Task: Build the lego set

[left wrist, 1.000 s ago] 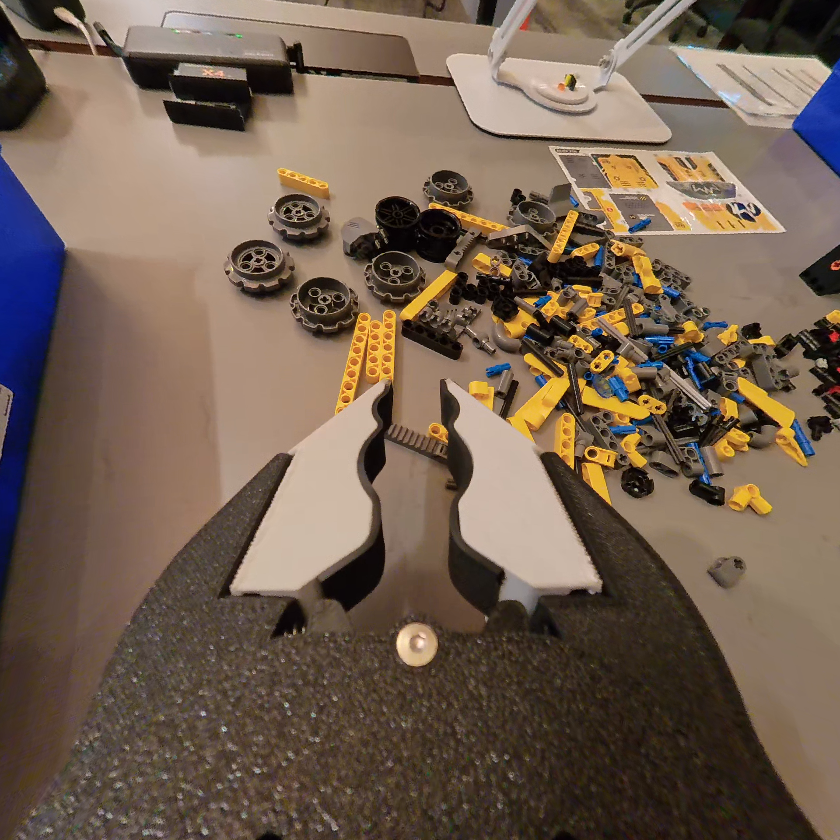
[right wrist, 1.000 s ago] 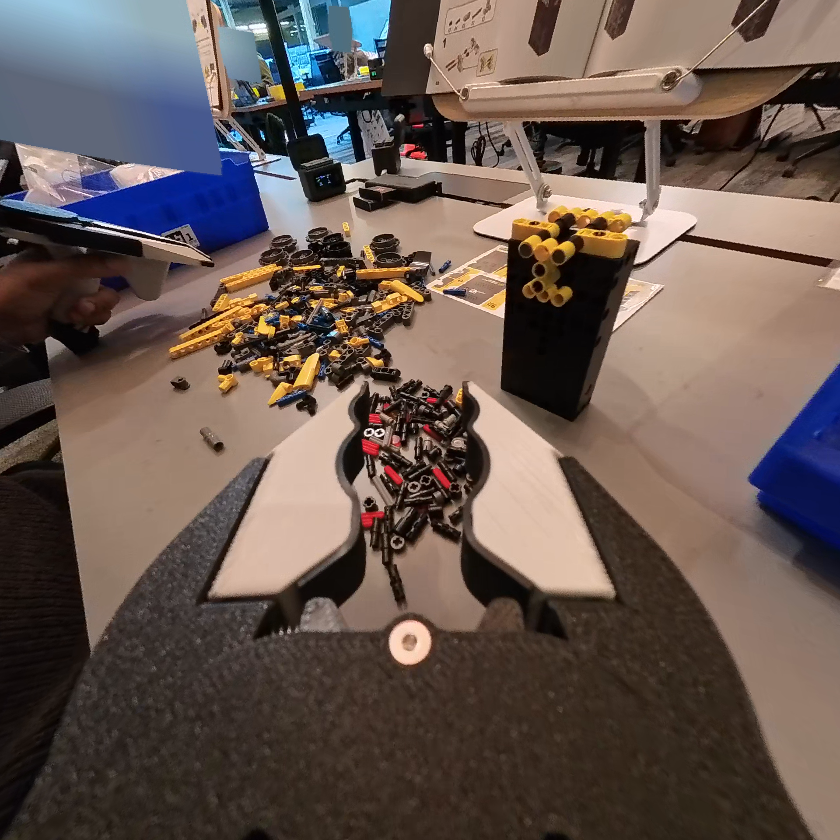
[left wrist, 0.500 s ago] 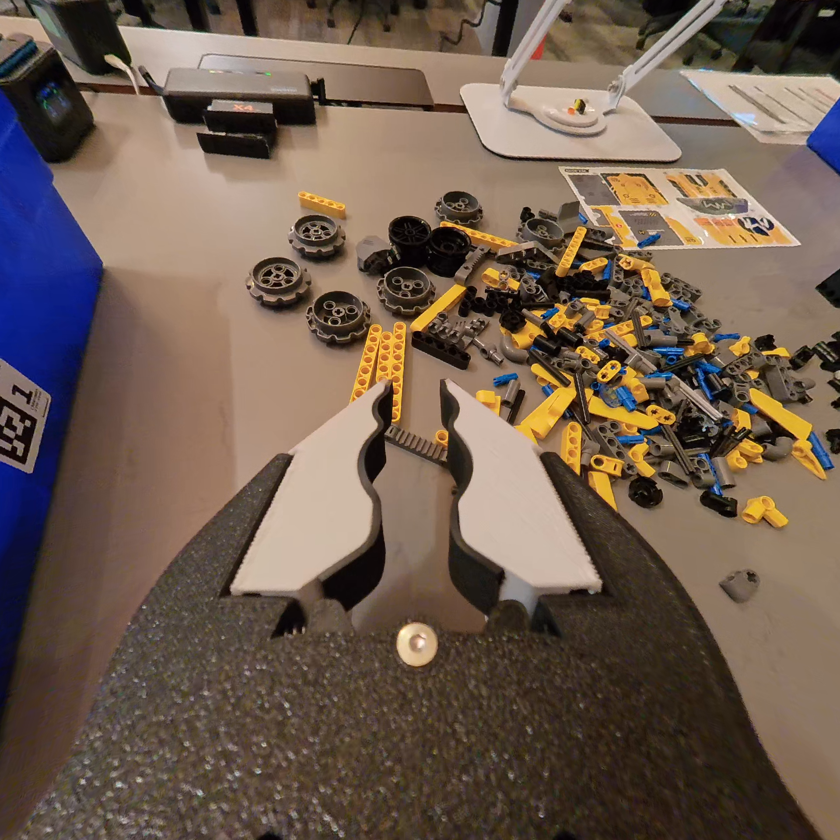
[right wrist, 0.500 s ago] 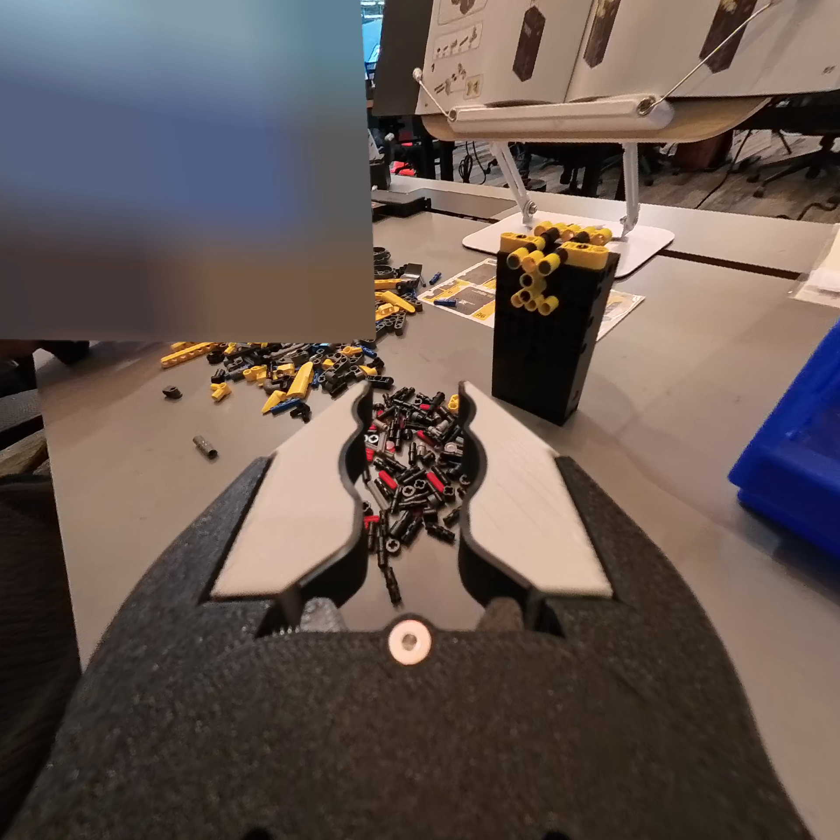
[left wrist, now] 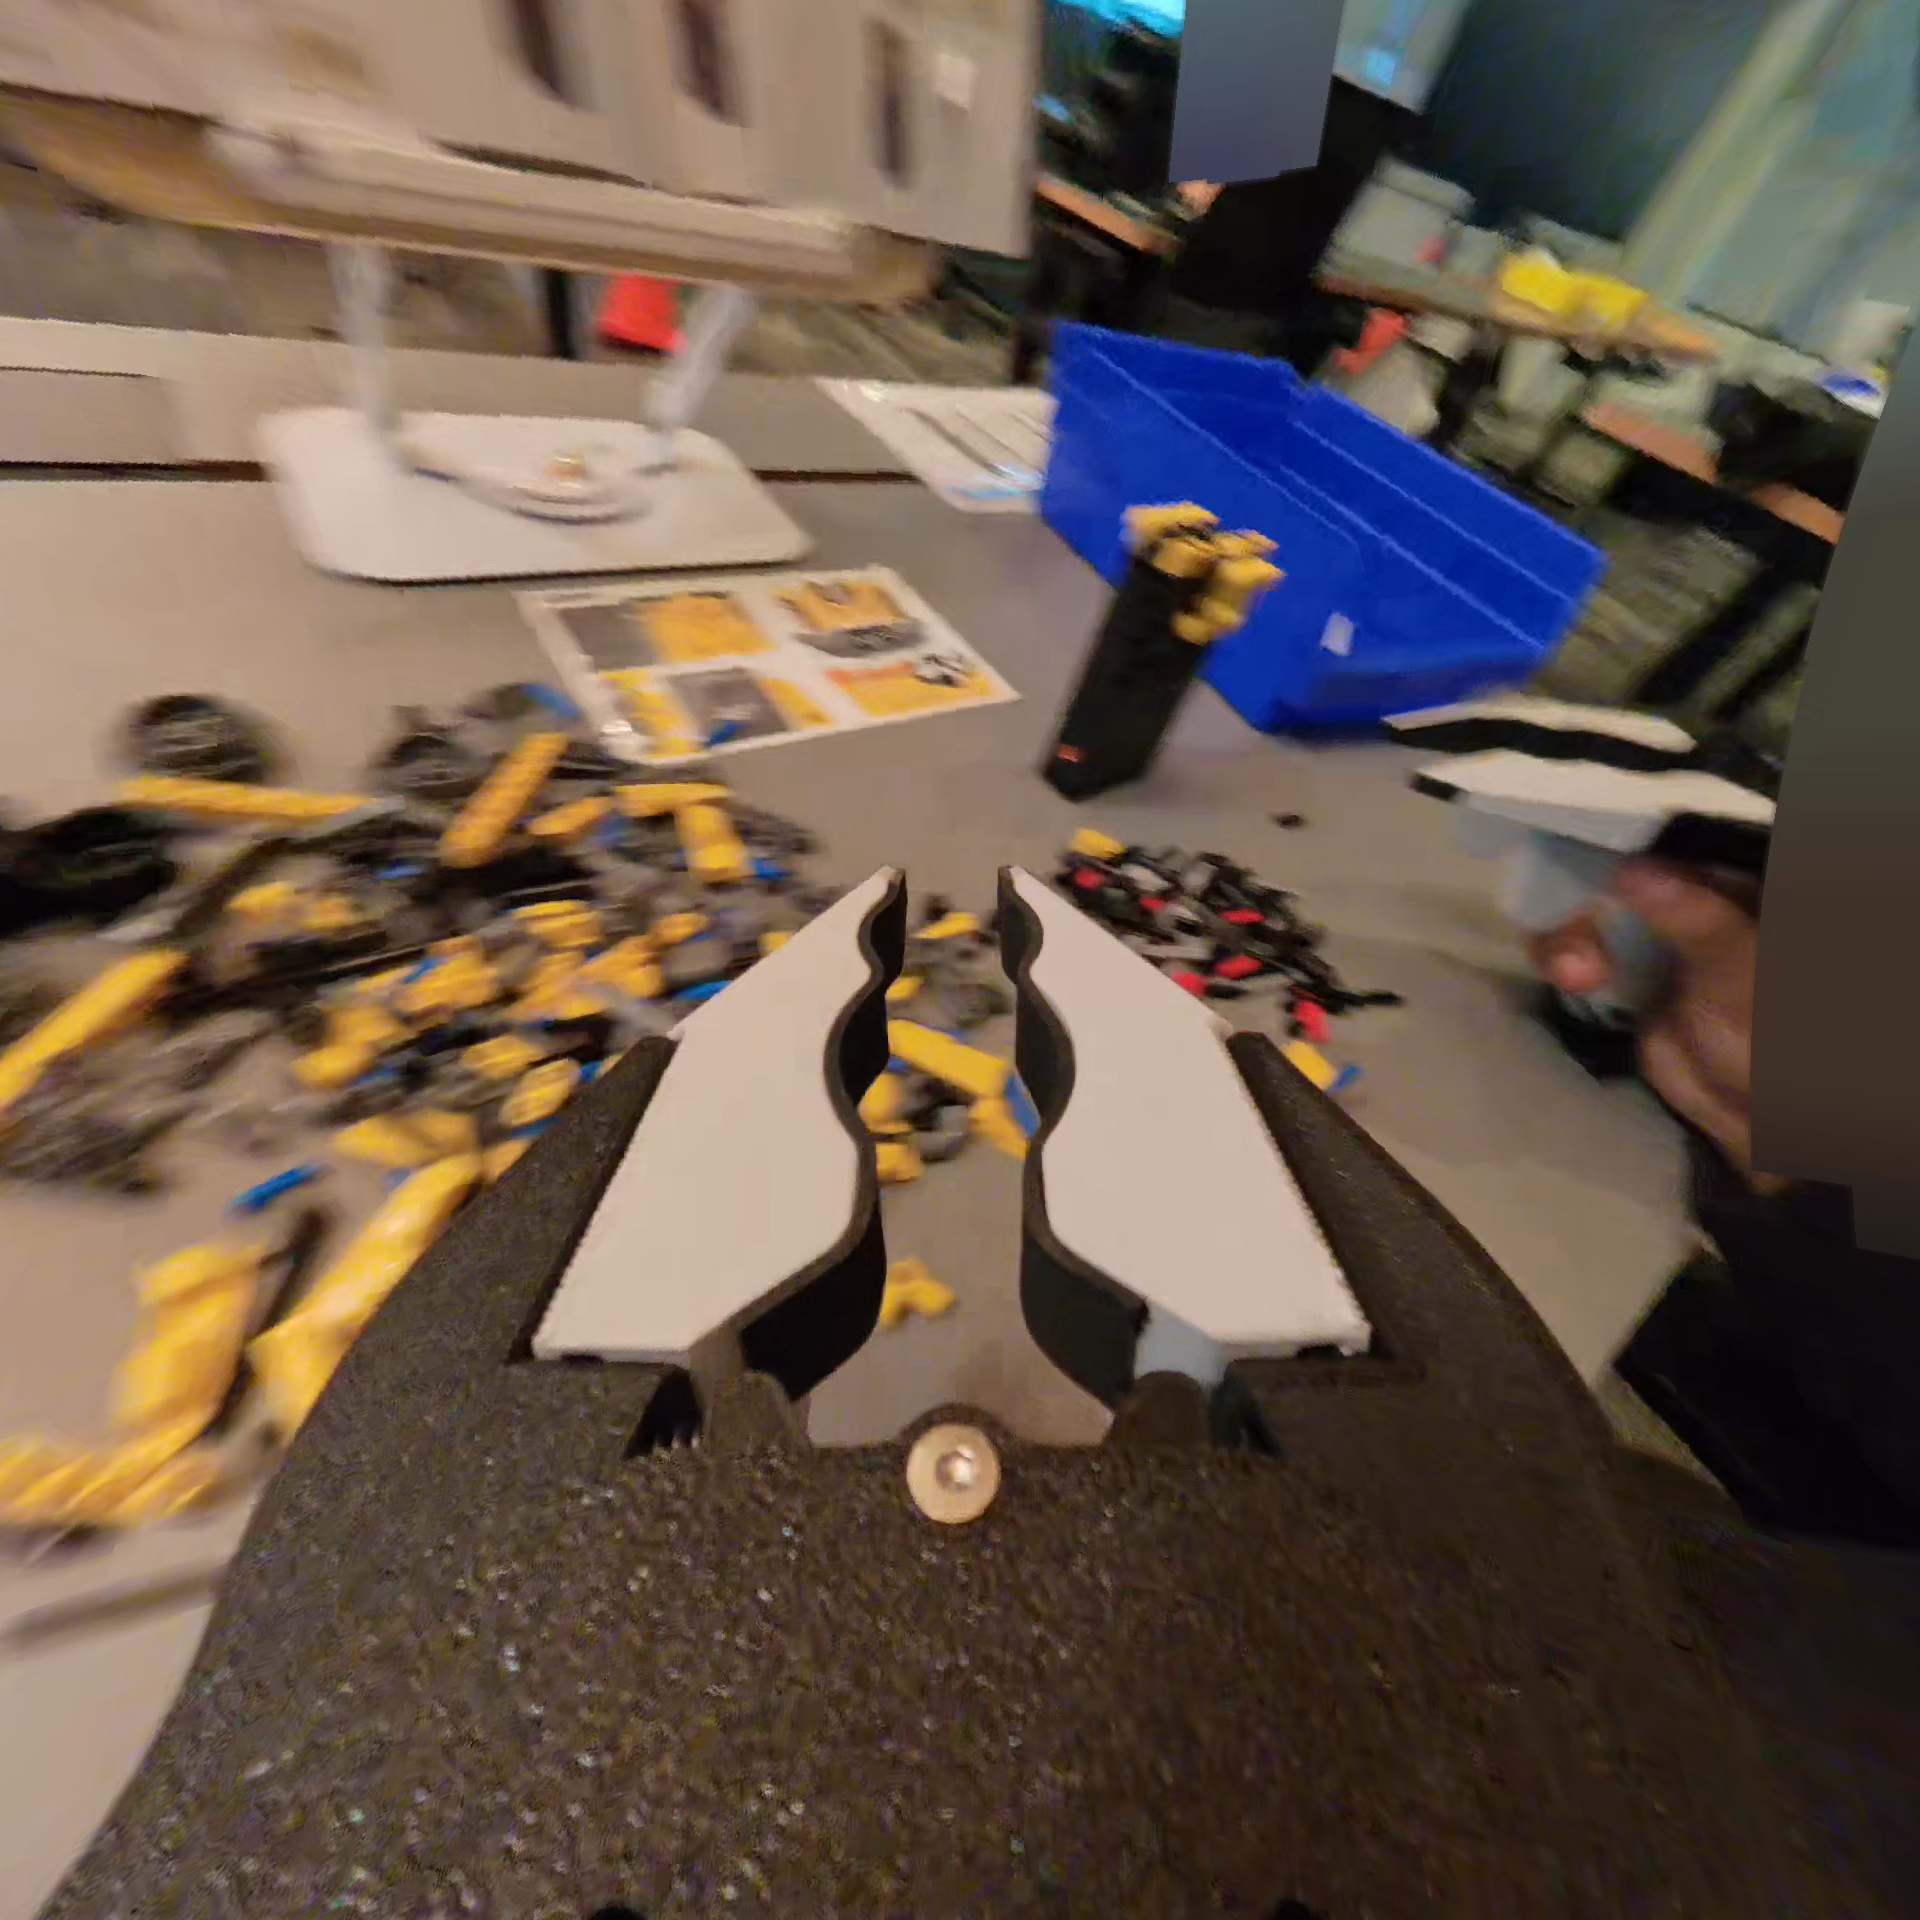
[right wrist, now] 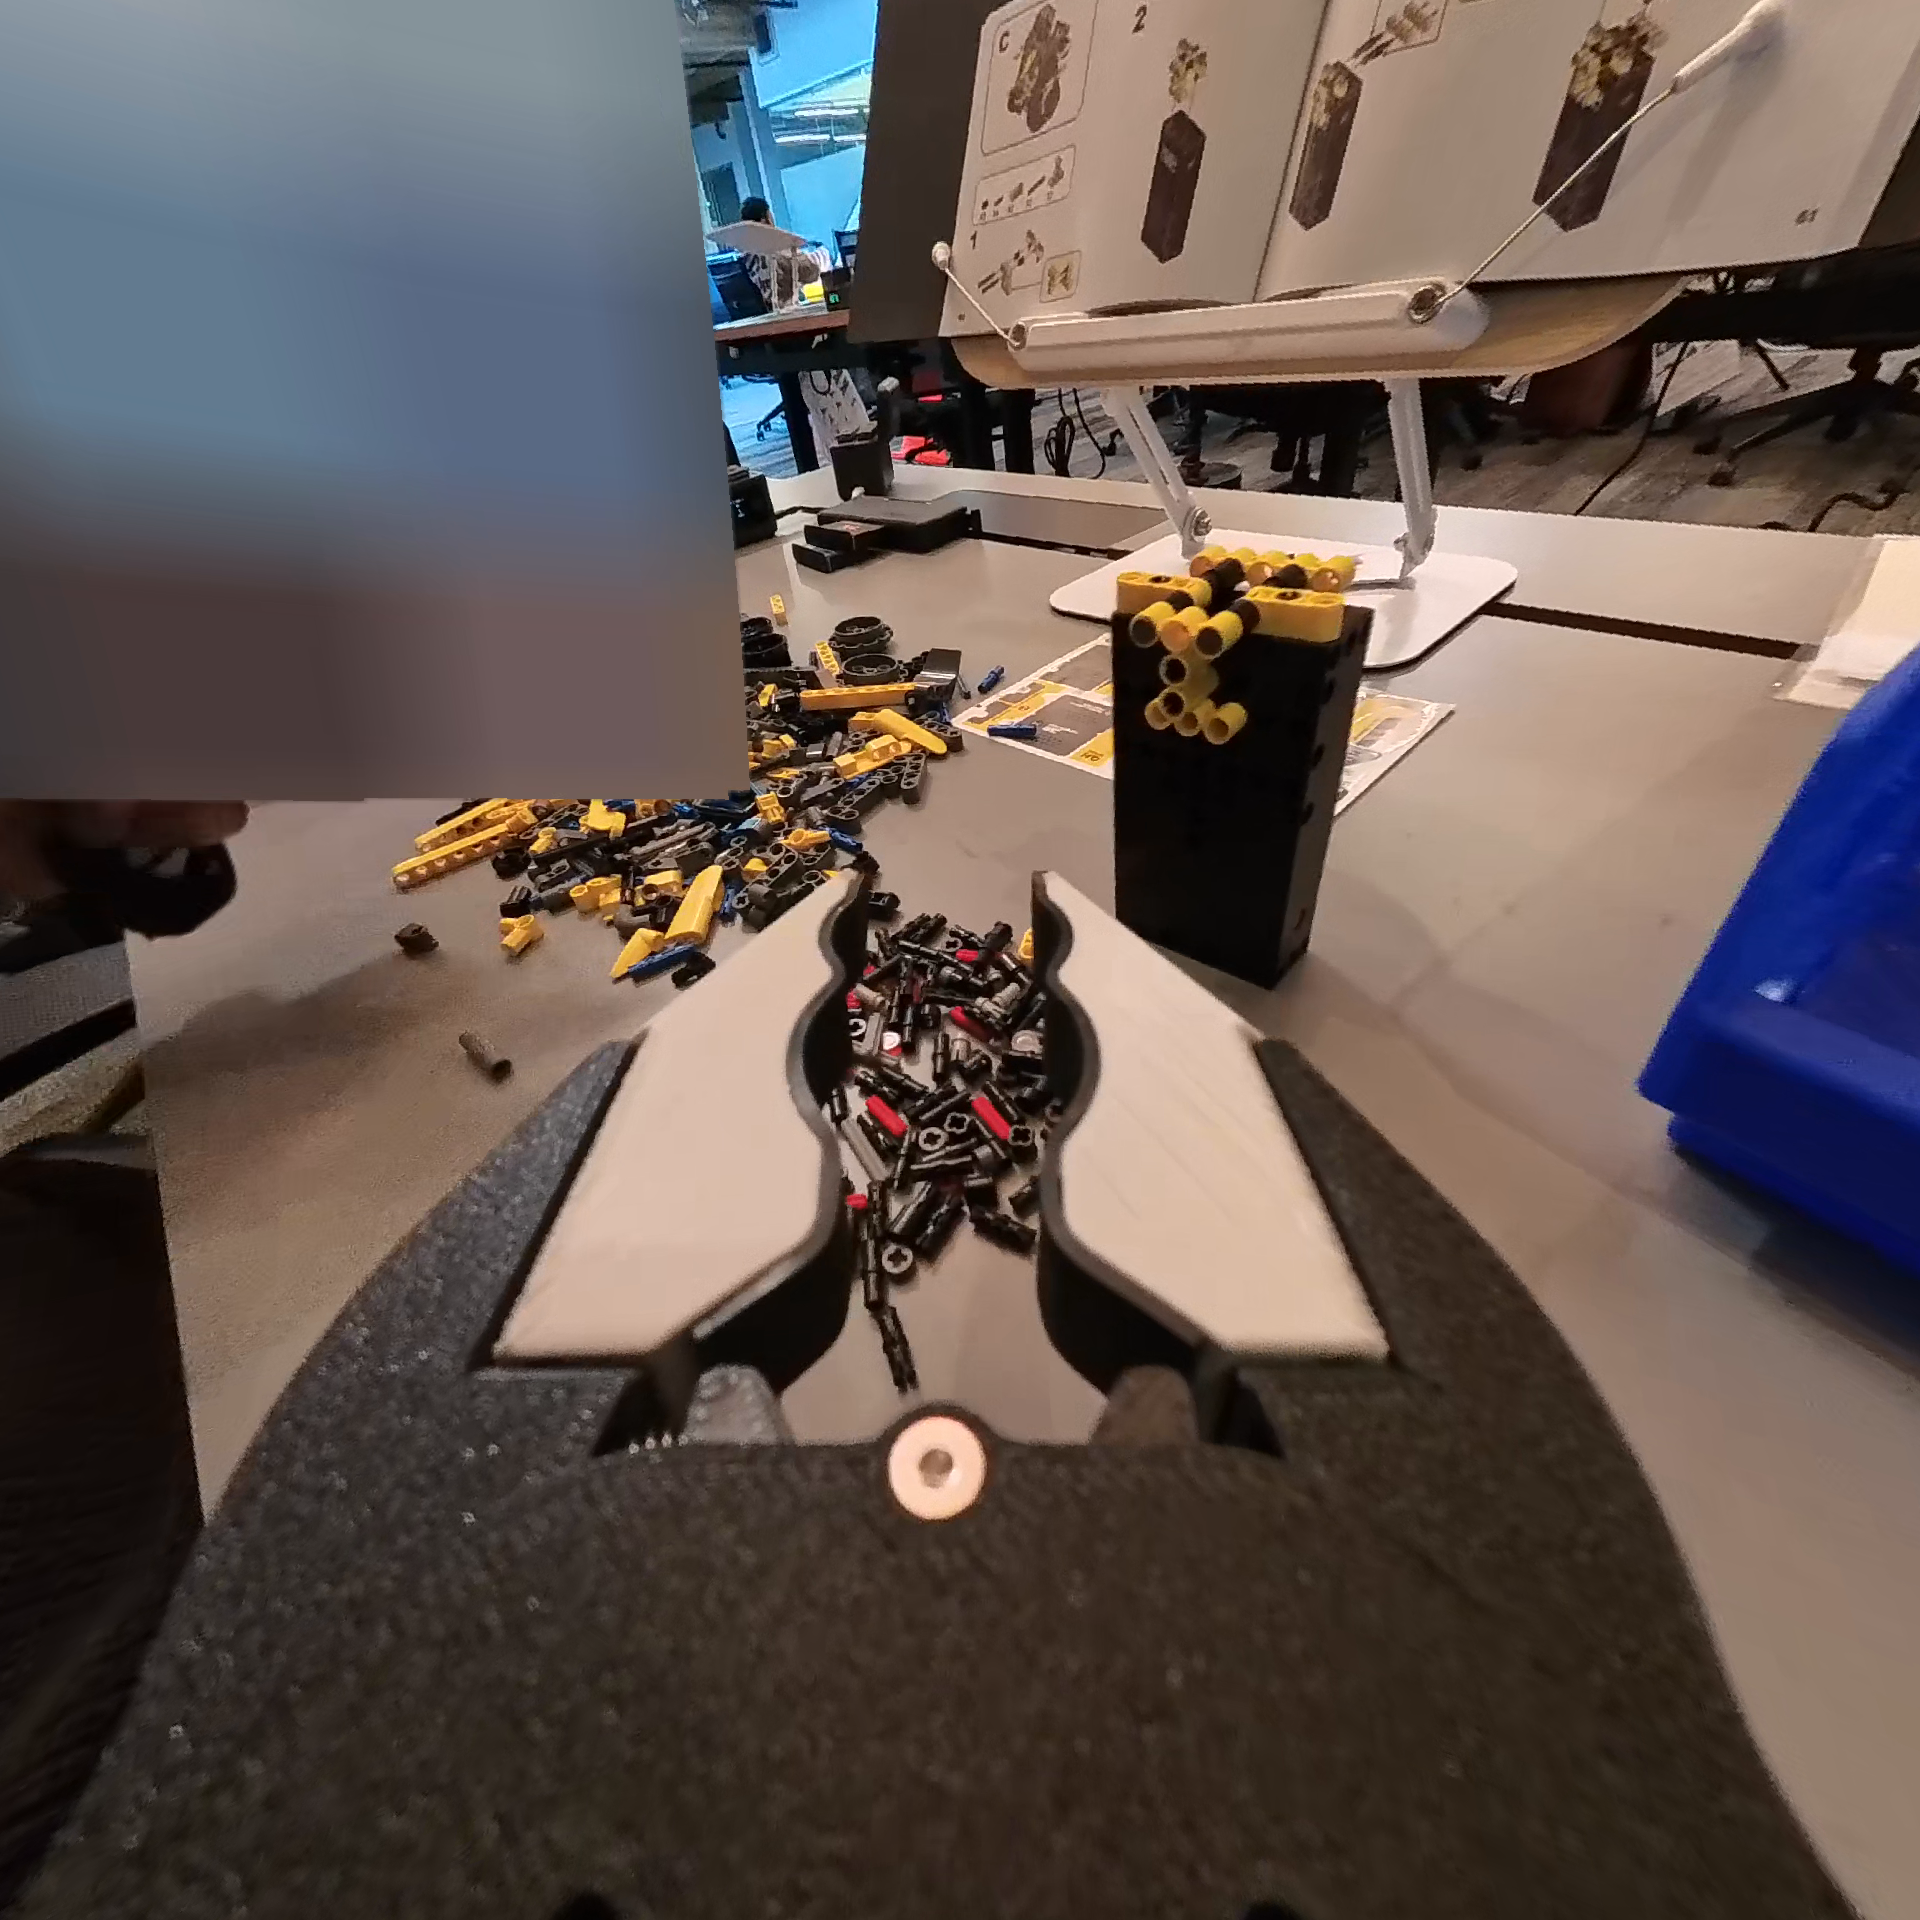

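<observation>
My left gripper (left wrist: 951,883) is open and empty, hovering over a blurred pile of yellow, black and blue building pieces (left wrist: 436,987). My right gripper (right wrist: 948,888) is open and empty, low over a small pile of black and red pins (right wrist: 935,1070) that shows between its jaws. A black block tower (right wrist: 1226,831) with yellow connectors (right wrist: 1216,623) on top stands just beyond the right fingertip. The tower (left wrist: 1127,675) and the pin pile (left wrist: 1205,925) also show in the left wrist view, with the right gripper (left wrist: 1558,769) held by a hand.
A blue bin (right wrist: 1808,987) sits at the right. A white book stand (right wrist: 1288,592) holds an open instruction booklet (right wrist: 1247,156). A sticker sheet (right wrist: 1049,696) lies behind the yellow pile (right wrist: 665,852). A loose grey pin (right wrist: 485,1055) lies to the left. The left gripper's tips are roughly 20 cm from the right gripper's.
The left gripper has swung sharply right, from the wheels and yellow beams toward the tower and blue bin; its view is motion-blurred. The right gripper's jaws have narrowed slightly over the pins.
</observation>
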`<state>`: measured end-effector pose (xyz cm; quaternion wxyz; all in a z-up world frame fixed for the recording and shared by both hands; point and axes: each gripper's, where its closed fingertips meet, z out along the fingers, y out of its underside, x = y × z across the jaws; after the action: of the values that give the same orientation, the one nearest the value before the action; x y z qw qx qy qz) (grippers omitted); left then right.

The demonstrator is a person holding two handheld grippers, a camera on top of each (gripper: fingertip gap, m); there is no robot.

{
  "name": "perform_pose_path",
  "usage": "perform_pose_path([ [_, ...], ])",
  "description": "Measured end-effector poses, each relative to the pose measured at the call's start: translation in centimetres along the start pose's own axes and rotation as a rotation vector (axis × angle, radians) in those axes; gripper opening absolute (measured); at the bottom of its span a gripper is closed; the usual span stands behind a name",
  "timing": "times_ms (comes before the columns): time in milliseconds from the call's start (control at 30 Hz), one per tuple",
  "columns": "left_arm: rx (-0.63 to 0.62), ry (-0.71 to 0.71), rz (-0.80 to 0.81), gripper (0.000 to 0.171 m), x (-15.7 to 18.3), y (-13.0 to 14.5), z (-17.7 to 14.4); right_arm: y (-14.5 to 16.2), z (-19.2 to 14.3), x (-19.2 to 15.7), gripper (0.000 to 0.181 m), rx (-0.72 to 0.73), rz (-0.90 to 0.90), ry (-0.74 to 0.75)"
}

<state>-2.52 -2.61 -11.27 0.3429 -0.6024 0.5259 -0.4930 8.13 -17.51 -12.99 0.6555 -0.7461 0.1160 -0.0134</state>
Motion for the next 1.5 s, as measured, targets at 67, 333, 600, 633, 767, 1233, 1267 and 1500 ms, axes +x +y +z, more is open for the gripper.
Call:
perform_pose_path([
  [67,-0.101,0.132,0.069,0.017,3.9,1.5,2.5,-0.1,-0.1,-0.1,0.031,0.007,-0.008,-0.001],
  [333,-0.495,0.349,0.293,0.017,9.7,8.1,9.2,-0.6,-0.7,-0.3,0.031,0.050,0.000,-0.012],
  [600,-0.553,0.372,0.395,0.018,10.3,9.2,10.8,-0.8,-0.9,-0.3,0.031,0.067,0.012,-0.023],
  [633,-0.549,0.375,0.396,0.018,10.4,9.1,10.9,-0.8,-0.9,-0.4,0.031,0.066,0.010,-0.024],
  [767,-0.540,0.387,0.389,0.014,10.6,9.0,11.1,-0.9,-1.0,-0.4,0.031,0.070,0.011,-0.025],
  [1233,-0.580,0.350,0.406,0.002,9.7,10.0,11.5,-1.0,-1.2,-0.3,0.031,0.083,0.022,-0.031],
  [1267,-0.580,0.349,0.407,0.003,9.7,10.0,11.5,-1.0,-1.2,-0.3,0.031,0.084,0.022,-0.031],
  [1500,-0.581,0.346,0.401,0.005,9.6,10.0,11.5,-1.0,-1.2,-0.4,0.031,0.084,0.028,-0.036],
])
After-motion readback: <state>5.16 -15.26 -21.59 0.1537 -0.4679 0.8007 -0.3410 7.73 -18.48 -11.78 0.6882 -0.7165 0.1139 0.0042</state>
